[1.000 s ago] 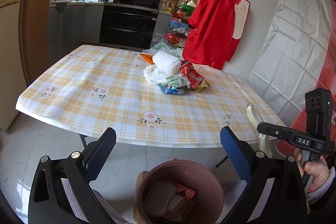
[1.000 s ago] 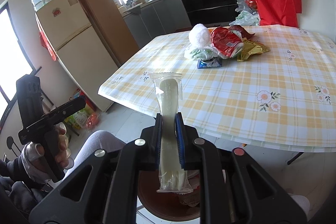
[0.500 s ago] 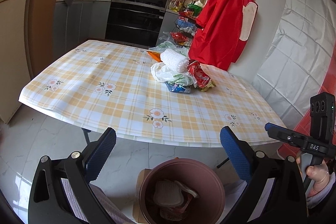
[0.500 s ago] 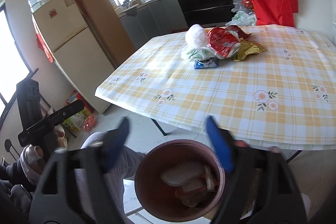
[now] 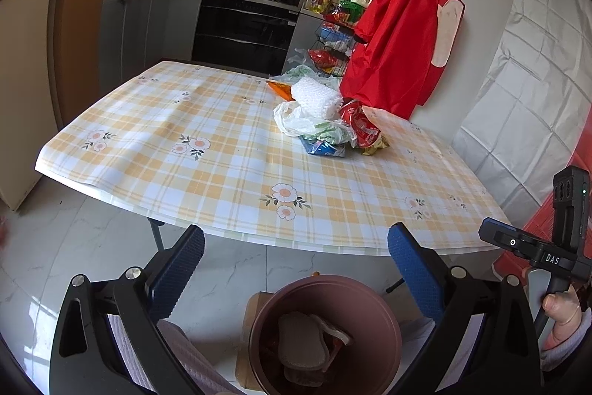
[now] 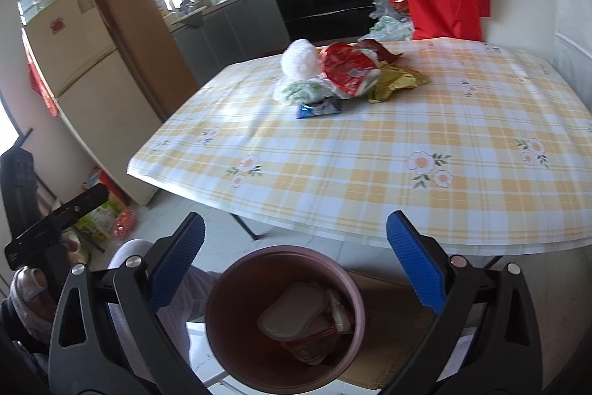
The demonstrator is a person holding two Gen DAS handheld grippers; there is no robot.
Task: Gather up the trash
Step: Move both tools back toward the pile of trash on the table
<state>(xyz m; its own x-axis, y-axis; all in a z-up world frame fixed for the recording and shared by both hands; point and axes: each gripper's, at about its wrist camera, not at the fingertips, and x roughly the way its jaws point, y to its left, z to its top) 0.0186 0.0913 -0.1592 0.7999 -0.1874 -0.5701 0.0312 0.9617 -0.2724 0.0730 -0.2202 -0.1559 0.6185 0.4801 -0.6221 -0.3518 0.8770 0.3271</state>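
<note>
Plastic and foil wrappers lie in one loose pile near the far side of the counter, and this pile is where your trouble can begin. Your left gripper and your right gripper both hang over the brown bin below the near edge of the counter, both with the jaws spread wide and nothing between them. The bin already holds some flat packets. The rest of the trash is well apart from both grippers, so you must reach across the checked cloth. The white foam net sits on top of a thin plastic bag, and I think it can roll off when you pull anything below it. The red snack bag and the gold wrapper touch each other, so a pinch on one may drag the other and drop it on the floor on the way back. The small blue packet lies flat, and the fingers could catch the cloth together with it. The bin mouth is not wide, so release only when you are right above it.
</note>
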